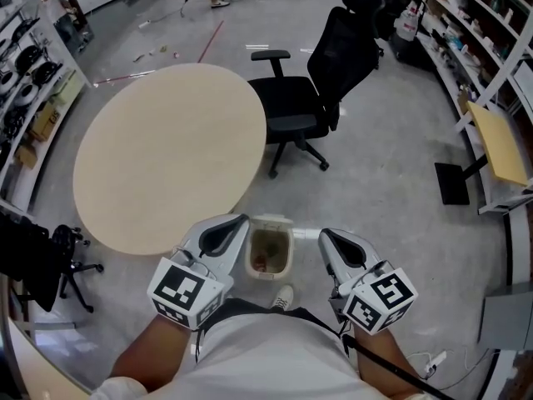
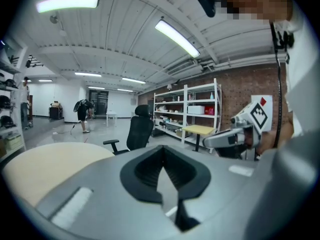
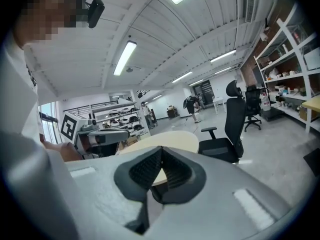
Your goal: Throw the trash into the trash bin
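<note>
Closest to me, both tools are held level in front of my waist, side by side and well apart. The left gripper has its jaws pressed together in its own view, the ribbed pads meeting at the tip with nothing between them. The right gripper is the same: jaws fully closed, pads touching, empty. Neither tool touches anything.

Just beyond and below them, between the two tips, the trash bin stands on the floor, open at the top. Some trash, reddish and too small to make out, lies at the bottom of it. My shoe is just on the near side of the bin.

Further out to the left is the round table, its top bare. Beside it stands a black office chair, and shelves line the far right.
</note>
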`<state>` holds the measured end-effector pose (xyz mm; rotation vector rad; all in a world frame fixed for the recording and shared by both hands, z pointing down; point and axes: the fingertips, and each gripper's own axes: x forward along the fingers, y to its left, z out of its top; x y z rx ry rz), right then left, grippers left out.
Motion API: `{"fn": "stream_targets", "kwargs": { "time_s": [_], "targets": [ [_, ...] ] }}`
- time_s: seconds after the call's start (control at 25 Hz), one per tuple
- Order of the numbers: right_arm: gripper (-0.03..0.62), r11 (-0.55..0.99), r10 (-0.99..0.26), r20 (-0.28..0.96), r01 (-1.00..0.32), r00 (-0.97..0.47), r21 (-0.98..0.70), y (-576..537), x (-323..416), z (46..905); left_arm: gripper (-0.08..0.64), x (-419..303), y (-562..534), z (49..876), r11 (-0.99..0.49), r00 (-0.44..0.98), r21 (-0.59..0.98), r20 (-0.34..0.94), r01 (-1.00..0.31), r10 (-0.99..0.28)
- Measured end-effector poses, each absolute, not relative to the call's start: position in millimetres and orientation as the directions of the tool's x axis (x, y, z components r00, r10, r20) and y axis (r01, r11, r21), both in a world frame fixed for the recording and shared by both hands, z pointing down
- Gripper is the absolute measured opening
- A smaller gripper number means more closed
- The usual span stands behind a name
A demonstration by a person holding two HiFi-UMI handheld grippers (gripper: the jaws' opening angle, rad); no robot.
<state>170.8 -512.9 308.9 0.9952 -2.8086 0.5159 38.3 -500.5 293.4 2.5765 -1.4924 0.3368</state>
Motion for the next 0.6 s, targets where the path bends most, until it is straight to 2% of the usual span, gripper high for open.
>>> {"fn": "stream_targets", "kwargs": {
  "time_s": [0.6],
  "targets": [
    [0.002, 0.697, -0.631, 0.246, -0.677, -0.735, -0.237, -472.0, 127.2, 304.3, 0.008, 2.5, -459.4, 289.1, -0.553, 0.545, 0.036, 0.227, -0.833, -0.807]
  ]
}}
